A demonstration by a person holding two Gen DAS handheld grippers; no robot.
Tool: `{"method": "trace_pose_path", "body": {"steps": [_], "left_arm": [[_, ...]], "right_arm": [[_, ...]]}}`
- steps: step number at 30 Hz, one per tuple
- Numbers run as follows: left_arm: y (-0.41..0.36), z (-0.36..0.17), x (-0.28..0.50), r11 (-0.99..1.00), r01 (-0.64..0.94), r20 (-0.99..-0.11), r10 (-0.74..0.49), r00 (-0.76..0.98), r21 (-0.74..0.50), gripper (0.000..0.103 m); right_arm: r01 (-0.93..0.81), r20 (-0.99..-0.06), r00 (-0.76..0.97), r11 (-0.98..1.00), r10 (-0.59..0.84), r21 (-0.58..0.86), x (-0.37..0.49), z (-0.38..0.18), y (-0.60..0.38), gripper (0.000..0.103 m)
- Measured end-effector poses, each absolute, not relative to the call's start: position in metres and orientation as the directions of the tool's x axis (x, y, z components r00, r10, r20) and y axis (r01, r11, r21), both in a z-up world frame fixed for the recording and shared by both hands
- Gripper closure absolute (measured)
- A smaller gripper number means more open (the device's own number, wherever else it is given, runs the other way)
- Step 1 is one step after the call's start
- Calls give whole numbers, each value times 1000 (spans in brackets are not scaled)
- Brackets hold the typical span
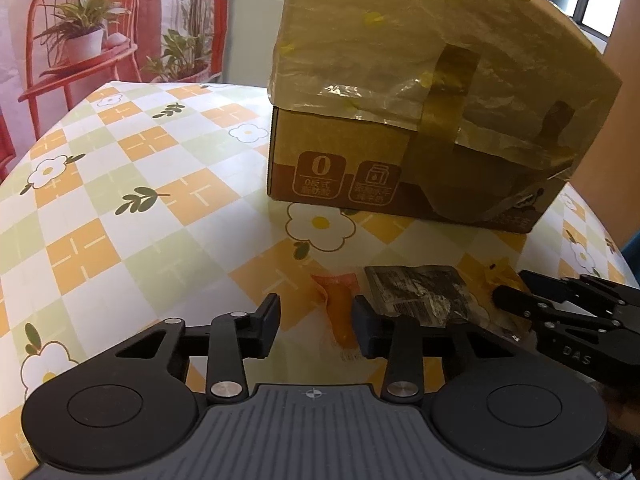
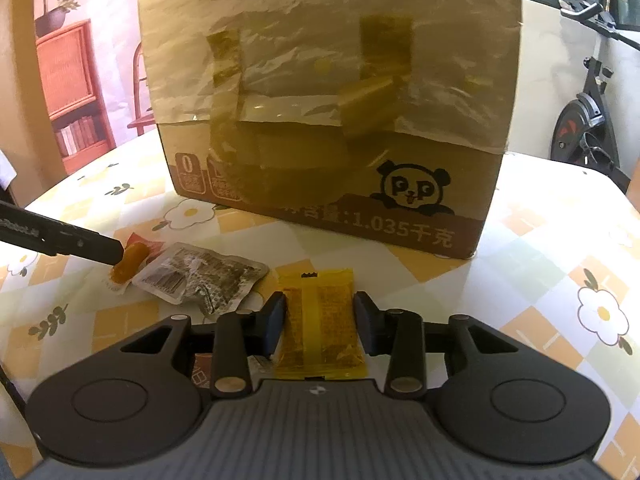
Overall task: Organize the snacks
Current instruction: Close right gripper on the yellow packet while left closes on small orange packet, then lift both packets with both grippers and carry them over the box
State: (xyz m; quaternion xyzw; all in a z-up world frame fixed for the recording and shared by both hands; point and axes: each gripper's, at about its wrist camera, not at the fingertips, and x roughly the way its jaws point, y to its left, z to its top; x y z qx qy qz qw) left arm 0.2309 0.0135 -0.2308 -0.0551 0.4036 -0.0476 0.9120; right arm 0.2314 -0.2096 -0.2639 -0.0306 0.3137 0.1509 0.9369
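Observation:
Three snack packets lie in a row on the flowered tablecloth (image 1: 140, 200) in front of a taped cardboard box (image 1: 400, 100). My left gripper (image 1: 316, 326) is open around a small orange packet (image 1: 340, 312). The packet lies close to the right finger, with a gap on the left side. In the right wrist view that gripper's tip (image 2: 116, 254) touches the orange packet (image 2: 130, 262). My right gripper (image 2: 320, 322) is shut on a yellow packet (image 2: 320, 312), pads against its two long edges. A silver-grey packet (image 2: 200, 276) lies between the other two.
The box (image 2: 328, 100) with a panda print stands close behind the packets and blocks the far side. An exercise bike (image 2: 588, 112) stands beyond the table's right edge. A red chair with potted plants (image 1: 80, 40) shows at the far left.

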Motion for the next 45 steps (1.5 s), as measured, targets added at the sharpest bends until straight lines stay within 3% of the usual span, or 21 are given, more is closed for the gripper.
{"method": "trace_pose_path", "body": {"steps": [6, 7, 8, 12, 32, 45], "left_arm": [[2, -235, 232, 989, 64, -729, -143, 670, -135, 63], [1, -237, 233, 989, 65, -731, -145, 667, -136, 65], [0, -239, 233, 988, 65, -736, -147, 661, -139, 74], [0, -242, 232, 988, 55, -736, -142, 662, -142, 80], [3, -241, 226, 991, 43, -733, -125, 669, -129, 82], [10, -167, 216, 990, 111, -551, -139, 823, -86, 82]], "right_arm": [[-299, -593, 756, 952, 277, 64, 232, -264, -214, 63], [-299, -593, 756, 952, 278, 65, 232, -264, -213, 63], [-298, -592, 756, 952, 279, 67, 232, -264, -214, 64], [-296, -594, 755, 953, 278, 69, 232, -264, -215, 63], [-295, -588, 754, 951, 294, 96, 232, -264, -218, 64], [-270, -515, 807, 956, 289, 113, 221, -238, -227, 67]]}}
